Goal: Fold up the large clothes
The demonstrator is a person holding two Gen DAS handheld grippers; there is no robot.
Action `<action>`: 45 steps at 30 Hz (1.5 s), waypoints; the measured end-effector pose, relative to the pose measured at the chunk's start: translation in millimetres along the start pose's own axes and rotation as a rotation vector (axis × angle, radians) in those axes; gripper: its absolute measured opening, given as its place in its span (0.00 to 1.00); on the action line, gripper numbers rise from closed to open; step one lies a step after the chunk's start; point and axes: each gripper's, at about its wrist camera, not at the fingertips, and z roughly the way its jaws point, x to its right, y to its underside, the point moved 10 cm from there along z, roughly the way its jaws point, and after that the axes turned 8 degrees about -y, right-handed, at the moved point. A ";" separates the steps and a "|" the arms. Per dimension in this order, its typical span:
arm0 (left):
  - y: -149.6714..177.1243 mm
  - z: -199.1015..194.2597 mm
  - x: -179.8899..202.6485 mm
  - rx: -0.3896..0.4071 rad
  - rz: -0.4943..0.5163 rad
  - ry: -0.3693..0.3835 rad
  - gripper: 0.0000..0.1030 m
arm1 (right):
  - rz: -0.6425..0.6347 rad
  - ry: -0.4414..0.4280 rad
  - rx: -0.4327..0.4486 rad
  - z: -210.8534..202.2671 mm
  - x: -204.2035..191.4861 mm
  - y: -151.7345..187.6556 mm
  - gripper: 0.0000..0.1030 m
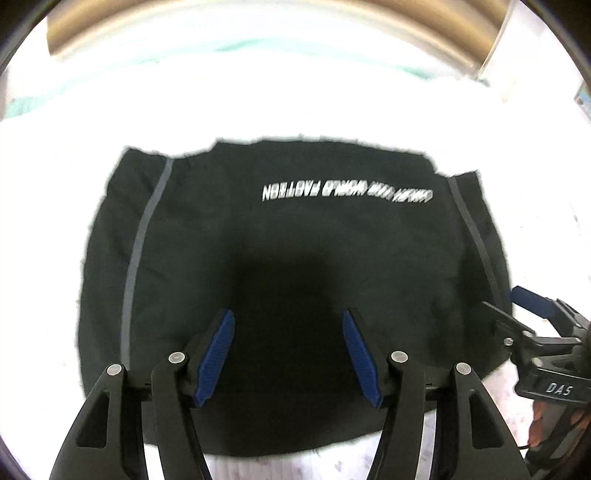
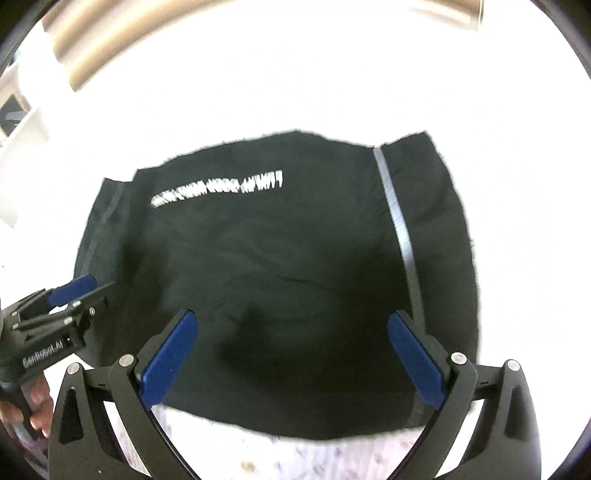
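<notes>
A black garment (image 1: 288, 236) with white lettering and a grey stripe down each side lies folded flat on a white surface; it also shows in the right wrist view (image 2: 280, 258). My left gripper (image 1: 288, 325) hovers open and empty over its near edge. My right gripper (image 2: 293, 325) hovers open and empty over its near edge, further right. The right gripper shows at the right edge of the left wrist view (image 1: 524, 306). The left gripper shows at the left edge of the right wrist view (image 2: 85, 288).
The white covered surface (image 1: 295, 110) extends on all sides of the garment. A tan curved headboard or rail (image 1: 258, 22) runs along the far edge. A pale green cloth (image 1: 22, 107) lies at the far left.
</notes>
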 end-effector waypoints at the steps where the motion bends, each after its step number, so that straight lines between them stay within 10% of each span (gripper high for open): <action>1: -1.5 -14.0 2.1 0.018 -0.001 0.002 0.60 | -0.005 -0.004 0.019 -17.1 -2.6 -1.9 1.00; 10: -7.2 -141.1 1.8 0.220 0.062 0.048 0.60 | -0.092 -0.031 0.149 -120.0 -49.1 -4.8 1.00; 23: 0.0 -157.8 -10.1 0.230 0.027 0.028 0.60 | -0.039 -0.021 0.120 -121.6 -26.7 17.1 1.00; 36: 8.7 -124.5 -62.1 0.169 -0.019 -0.021 0.61 | 0.005 -0.003 0.028 -89.3 12.0 36.6 1.00; 45: 30.4 -20.6 -166.8 0.013 -0.157 0.128 0.61 | 0.279 -0.178 -0.083 -17.4 127.1 56.4 1.00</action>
